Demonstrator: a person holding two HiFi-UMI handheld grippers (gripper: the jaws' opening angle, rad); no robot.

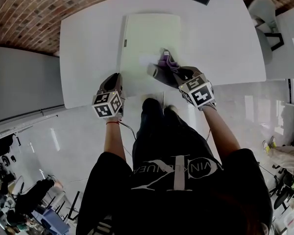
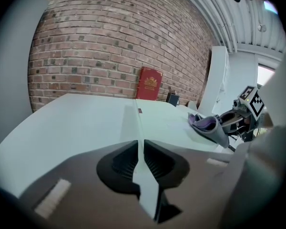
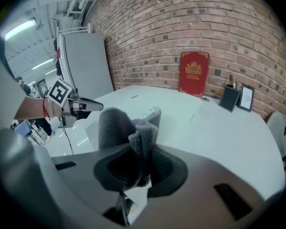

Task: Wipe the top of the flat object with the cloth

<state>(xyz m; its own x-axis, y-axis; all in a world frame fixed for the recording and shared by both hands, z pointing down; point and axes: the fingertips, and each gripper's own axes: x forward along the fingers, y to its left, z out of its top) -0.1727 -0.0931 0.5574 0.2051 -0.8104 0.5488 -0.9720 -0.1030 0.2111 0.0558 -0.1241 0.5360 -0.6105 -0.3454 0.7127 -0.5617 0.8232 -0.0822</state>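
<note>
Flat object (image 1: 149,33): near edge pinched betw. narrow L gripper (image 2: 139,149) jaws, rest ahead of them. Cloth (image 3: 115,123): bunched in clamped R gripper (image 3: 144,151) jaws. Step: wipe prob. starting. Next: press cloth flat, sweep across top.

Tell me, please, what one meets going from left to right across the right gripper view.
left tongs → cloth → red book → picture frames

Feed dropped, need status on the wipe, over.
Left gripper shut on flat object, near corner. Right gripper holds cloth over its top. Top otherwise bare.
</note>
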